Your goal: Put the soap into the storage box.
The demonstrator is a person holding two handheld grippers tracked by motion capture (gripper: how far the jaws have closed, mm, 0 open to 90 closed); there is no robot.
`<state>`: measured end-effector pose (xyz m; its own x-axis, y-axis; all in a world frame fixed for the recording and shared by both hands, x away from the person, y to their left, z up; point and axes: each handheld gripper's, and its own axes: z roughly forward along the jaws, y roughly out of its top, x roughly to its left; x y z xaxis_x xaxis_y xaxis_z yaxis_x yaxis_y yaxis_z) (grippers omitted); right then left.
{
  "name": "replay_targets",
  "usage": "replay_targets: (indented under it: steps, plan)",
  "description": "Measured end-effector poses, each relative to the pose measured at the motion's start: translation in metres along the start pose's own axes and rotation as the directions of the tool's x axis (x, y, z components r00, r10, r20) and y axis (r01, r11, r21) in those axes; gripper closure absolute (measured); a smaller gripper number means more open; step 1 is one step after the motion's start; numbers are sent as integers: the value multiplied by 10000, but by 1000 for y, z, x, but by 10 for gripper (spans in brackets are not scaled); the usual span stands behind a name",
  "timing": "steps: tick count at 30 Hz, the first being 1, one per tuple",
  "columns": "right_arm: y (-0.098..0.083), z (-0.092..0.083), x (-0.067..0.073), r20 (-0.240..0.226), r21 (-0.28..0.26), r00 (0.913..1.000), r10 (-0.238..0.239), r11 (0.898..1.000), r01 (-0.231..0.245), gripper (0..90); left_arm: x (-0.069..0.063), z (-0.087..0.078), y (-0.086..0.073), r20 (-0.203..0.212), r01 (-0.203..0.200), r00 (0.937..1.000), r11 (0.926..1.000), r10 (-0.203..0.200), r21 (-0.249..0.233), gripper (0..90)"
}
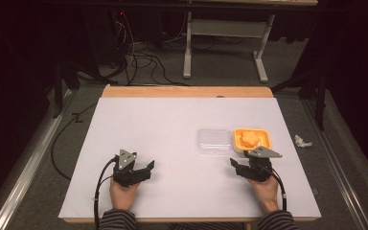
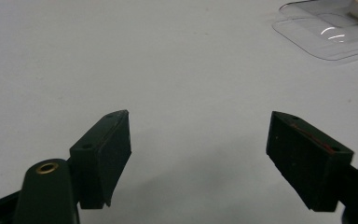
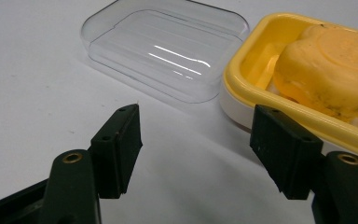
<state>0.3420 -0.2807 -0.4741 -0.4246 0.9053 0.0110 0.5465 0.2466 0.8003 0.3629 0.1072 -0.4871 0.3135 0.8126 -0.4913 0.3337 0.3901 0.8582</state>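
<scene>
A: Soap (image 3: 328,70) sits in the yellow dish (image 3: 242,79), orange and lumpy, and the clear lid (image 3: 168,51) lies upturned on the table (image 1: 172,129) just beside the dish, touching or nearly so

B: So the lid looks parked next to the dish to leave the soap reachable. Where are the tongs?

A: Right tongs (image 3: 196,149) hover just short of the dish's near rim, jaws apart with nothing between them (one jaw lines up with the dish edge, the other with bare table). I judge they're aimed at the dish or the lid, though which I can't say

B: And the other pair?

A: Left tongs (image 2: 198,156) are well away from the dish, low over the table, jaws spread wide and empty. The lid shows far off at the corner of their view (image 2: 326,35). Probably held back so the right hand works unobstructed
</scene>
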Motion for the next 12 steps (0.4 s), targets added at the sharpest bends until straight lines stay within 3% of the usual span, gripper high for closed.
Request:
replay_targets:
  steps: [12]
  plan:
    - [-4,0,3,-9,-310,9999,-150,9994,150,316,0,0,0,-8,15,10000,10000,-15,10,227]
